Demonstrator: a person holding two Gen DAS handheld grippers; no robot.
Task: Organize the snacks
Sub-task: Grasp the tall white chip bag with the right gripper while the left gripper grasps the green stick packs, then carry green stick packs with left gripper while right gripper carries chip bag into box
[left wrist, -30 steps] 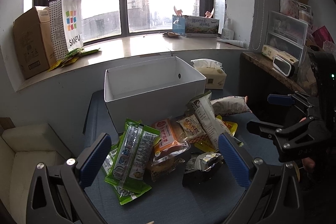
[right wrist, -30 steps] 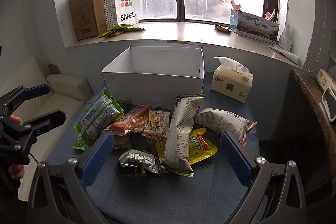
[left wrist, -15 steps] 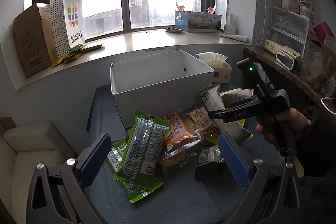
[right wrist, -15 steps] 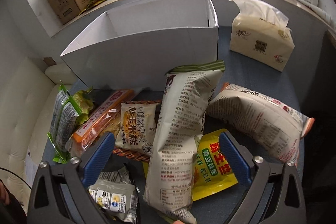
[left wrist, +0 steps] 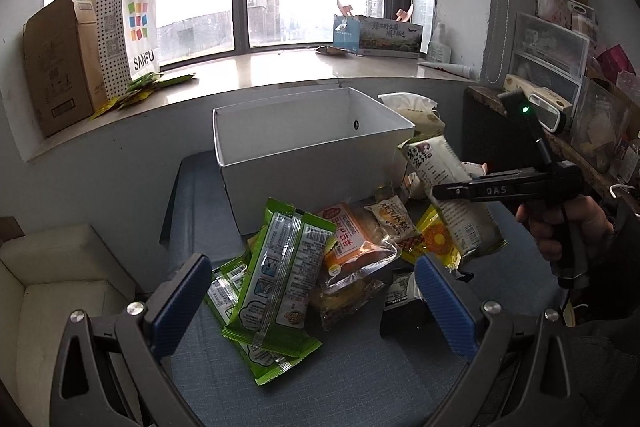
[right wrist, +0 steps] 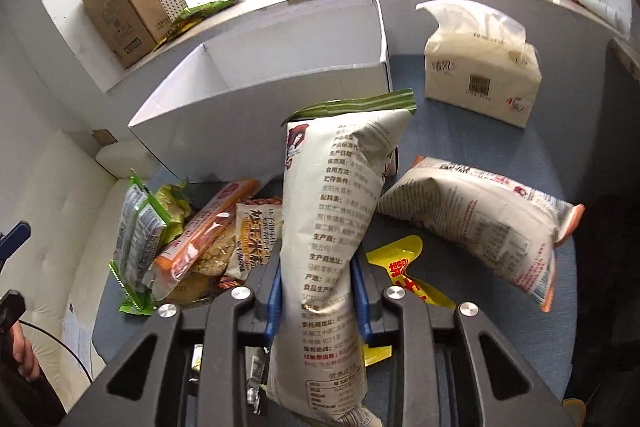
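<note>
My right gripper (right wrist: 317,289) is shut on a long white snack bag (right wrist: 332,211) and holds it lifted above the pile, just in front of the open white box (right wrist: 256,83). The left wrist view shows that bag (left wrist: 448,195) clamped in the right gripper (left wrist: 440,191) beside the white box (left wrist: 308,151). My left gripper (left wrist: 312,299) is open and empty above the green packets (left wrist: 280,267). Orange (left wrist: 352,243), yellow (right wrist: 404,267) and small beige (right wrist: 252,239) packets lie in the pile. A second white bag (right wrist: 476,219) lies to the right.
A tissue pack (right wrist: 480,75) stands right of the box on the blue-grey table (left wrist: 360,379). A cardboard box (left wrist: 56,63) and a SANFU paper bag (left wrist: 132,31) stand on the windowsill. A shelf with drawers (left wrist: 548,55) is at the right, a white sofa (left wrist: 52,303) at the left.
My right gripper moved down to the pile, shut on the long white bag and lifted it toward the box. My left gripper stayed open and drifted slightly closer to the pile.
</note>
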